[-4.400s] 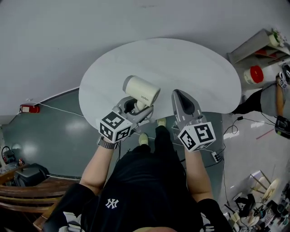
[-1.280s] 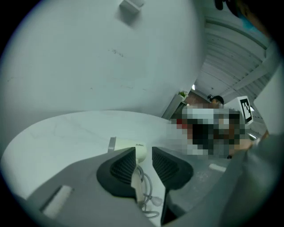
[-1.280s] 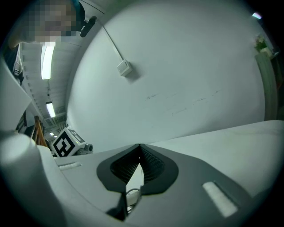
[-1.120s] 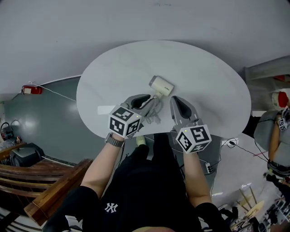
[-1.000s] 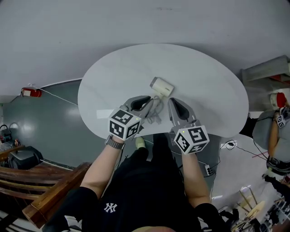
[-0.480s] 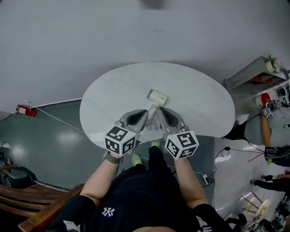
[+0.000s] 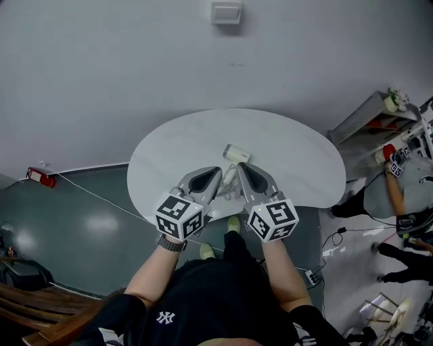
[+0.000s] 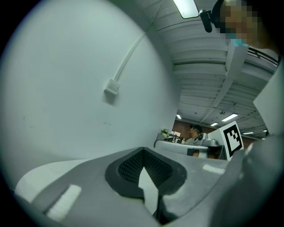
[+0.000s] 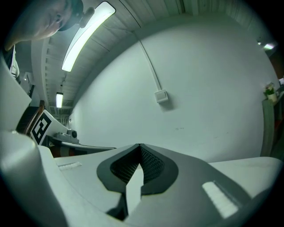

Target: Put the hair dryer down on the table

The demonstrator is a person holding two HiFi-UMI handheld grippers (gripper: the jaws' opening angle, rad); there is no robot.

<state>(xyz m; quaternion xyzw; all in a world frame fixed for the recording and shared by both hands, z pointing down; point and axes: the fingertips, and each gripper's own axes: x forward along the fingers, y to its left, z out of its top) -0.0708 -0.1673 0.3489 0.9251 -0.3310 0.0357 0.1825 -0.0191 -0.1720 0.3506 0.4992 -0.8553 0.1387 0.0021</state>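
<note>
The hair dryer (image 7: 236, 153) lies on the round white surface (image 7: 301, 152), near the middle of its near edge, and only its pale barrel shows clearly. Its handle and cord run back under the two tools and are hard to make out.

The left hand-held gripper (image 7: 217, 171) and the right hand-held gripper (image 7: 241, 167) hover side by side just short of the hair dryer, apart from it. Each gripper view looks up past the surface at a bare wall, so neither shows the hair dryer. In those views the left hand-held gripper (image 8: 142, 152) and the right hand-held gripper (image 9: 139, 147) have their jaws pressed together with nothing between them.

A small box (image 7: 226, 11) sits on the wall beyond the far edge. A shelf (image 7: 369, 115) and a person (image 7: 399, 196) are cut off at the right.
</note>
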